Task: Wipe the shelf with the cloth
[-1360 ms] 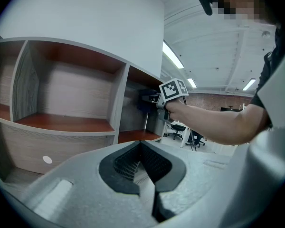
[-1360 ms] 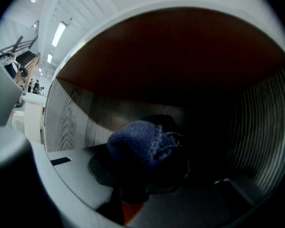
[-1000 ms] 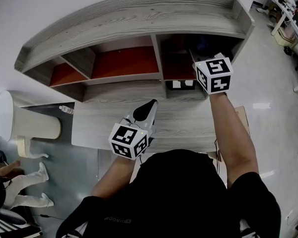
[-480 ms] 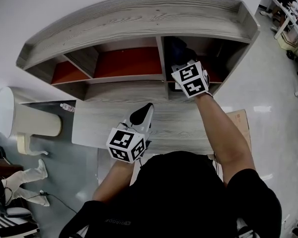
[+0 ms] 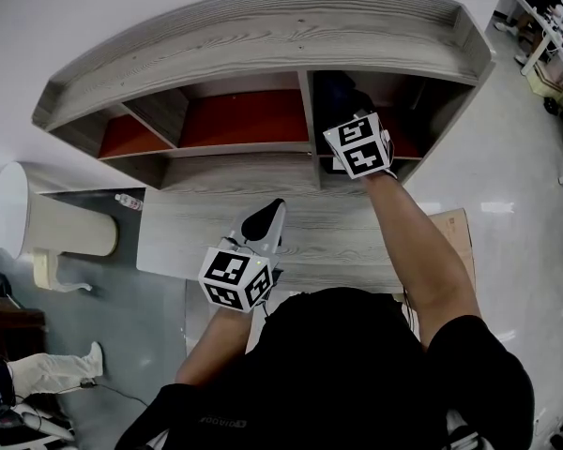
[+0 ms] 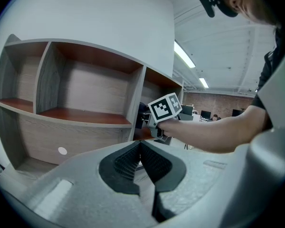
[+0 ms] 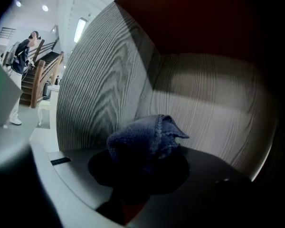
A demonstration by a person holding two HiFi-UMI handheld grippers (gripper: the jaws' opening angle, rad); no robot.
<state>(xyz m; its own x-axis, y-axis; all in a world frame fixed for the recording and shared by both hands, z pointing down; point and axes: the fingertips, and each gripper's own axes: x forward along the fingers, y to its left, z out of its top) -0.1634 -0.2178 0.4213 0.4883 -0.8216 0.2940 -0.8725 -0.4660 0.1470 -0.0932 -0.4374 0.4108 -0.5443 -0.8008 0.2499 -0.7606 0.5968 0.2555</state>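
The right gripper (image 5: 345,112) reaches into the rightmost compartment of the shelf (image 5: 263,36), its fingers pinching a bunched dark blue cloth (image 7: 145,139). The left gripper (image 5: 267,217) hangs over the counter (image 5: 192,237) below, fingers pressed together on nothing.

Wiping appears to be under way in this one compartment. The two red-floored compartments to its left, and the long top board, probably remain, though no surface shows a mark that tells wiped from unwiped.

The head view gives the layout and which compartment is being worked, but the cloth is only a dark patch there. The right gripper view shows the cloth's folded tip near the corner where side wall meets back panel; whether it touches cannot be told. The left gripper view shows the right gripper from the side.
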